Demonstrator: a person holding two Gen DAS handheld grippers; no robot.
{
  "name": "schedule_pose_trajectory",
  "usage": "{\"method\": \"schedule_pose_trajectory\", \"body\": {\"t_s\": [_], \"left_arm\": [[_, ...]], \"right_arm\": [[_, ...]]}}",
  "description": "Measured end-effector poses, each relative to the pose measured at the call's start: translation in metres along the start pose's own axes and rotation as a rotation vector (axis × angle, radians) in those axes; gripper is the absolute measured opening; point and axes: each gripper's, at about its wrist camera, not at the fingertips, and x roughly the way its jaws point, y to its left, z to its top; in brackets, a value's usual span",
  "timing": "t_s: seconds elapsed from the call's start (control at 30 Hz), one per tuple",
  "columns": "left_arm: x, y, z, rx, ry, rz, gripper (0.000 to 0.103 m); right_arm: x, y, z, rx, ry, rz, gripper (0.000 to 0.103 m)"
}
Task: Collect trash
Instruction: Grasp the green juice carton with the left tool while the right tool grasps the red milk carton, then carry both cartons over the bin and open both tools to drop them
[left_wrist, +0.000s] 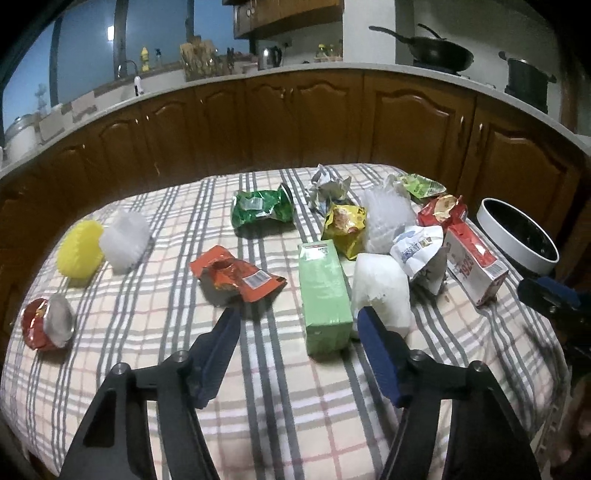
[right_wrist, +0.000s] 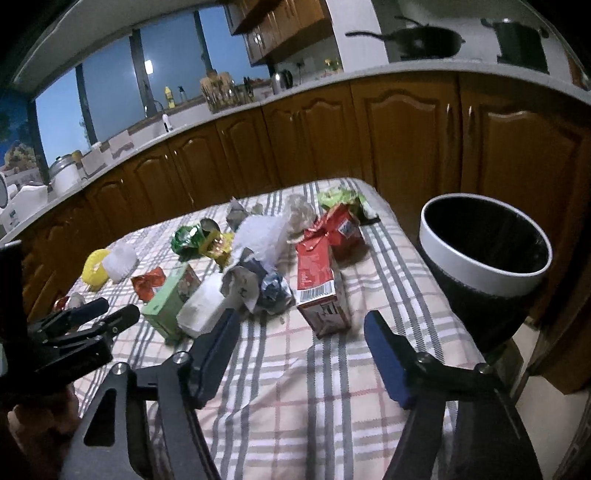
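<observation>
Both grippers hang with jaws parted and nothing between them: the left gripper (left_wrist: 299, 325) lines up on the pale green cardboard carton (left_wrist: 325, 295), the right gripper (right_wrist: 299, 328) on the red printed carton (right_wrist: 319, 280), both lying on the checked tablecloth (right_wrist: 295, 387). Light, stiff boxes (probably empty); pinch across the narrow sides. The white-rimmed black bin (right_wrist: 484, 254) stands just beside the table.

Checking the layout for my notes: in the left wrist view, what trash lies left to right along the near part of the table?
Red can → yellow cup → white cup → orange wrapper → green box → white bag → red carton → bin beyond the table edge.
</observation>
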Motion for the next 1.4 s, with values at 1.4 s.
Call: {"method": "schedule_pose_trajectory", "body": {"t_s": [1.4], "left_arm": [[0.001,-0.040,0.033,0.101,0.007,-0.165,0.030]], "right_arm": [[0.012,-0.045,0.021,0.064,0.042,0.028,0.032]]}}
